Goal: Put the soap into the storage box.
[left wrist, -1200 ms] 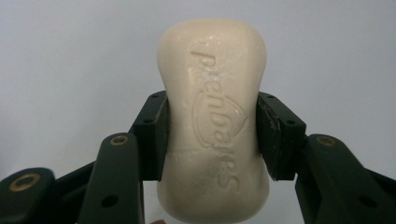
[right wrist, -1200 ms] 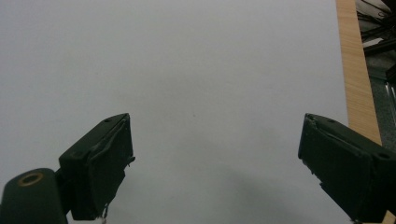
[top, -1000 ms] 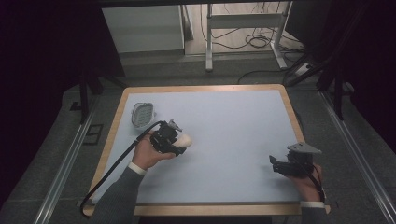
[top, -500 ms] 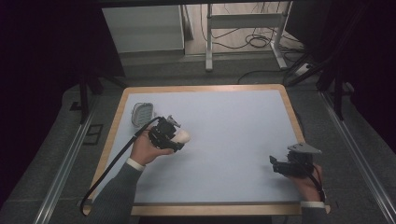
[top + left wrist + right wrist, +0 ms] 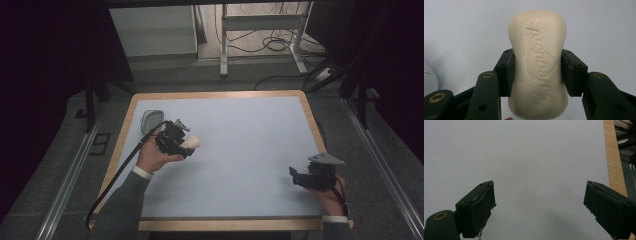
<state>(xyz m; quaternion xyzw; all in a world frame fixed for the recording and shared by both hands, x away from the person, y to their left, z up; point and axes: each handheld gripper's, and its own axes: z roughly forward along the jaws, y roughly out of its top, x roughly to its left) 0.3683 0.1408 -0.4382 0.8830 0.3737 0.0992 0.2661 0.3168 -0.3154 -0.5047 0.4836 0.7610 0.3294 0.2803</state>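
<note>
A cream bar of soap (image 5: 538,65) with embossed lettering stands between my left gripper's (image 5: 537,72) pads, pinched at its narrow waist. From above, the left gripper (image 5: 186,142) hovers over the table's left side with the soap (image 5: 192,142) sticking out to the right. Just behind it, near the table's left edge, lies a small clear soap dish (image 5: 151,120). My right gripper (image 5: 296,179) rests near the front right corner, and its jaws (image 5: 539,212) stand wide apart over bare table surface.
The table (image 5: 250,145) has a pale blue-grey top with a wooden rim (image 5: 615,160). A black cable (image 5: 117,175) trails from the left gripper off the front left. Beyond the table are a desk frame (image 5: 260,30) and floor cables.
The left gripper with the soap has shifted slightly back and left toward the dish. The right gripper has stayed in place.
</note>
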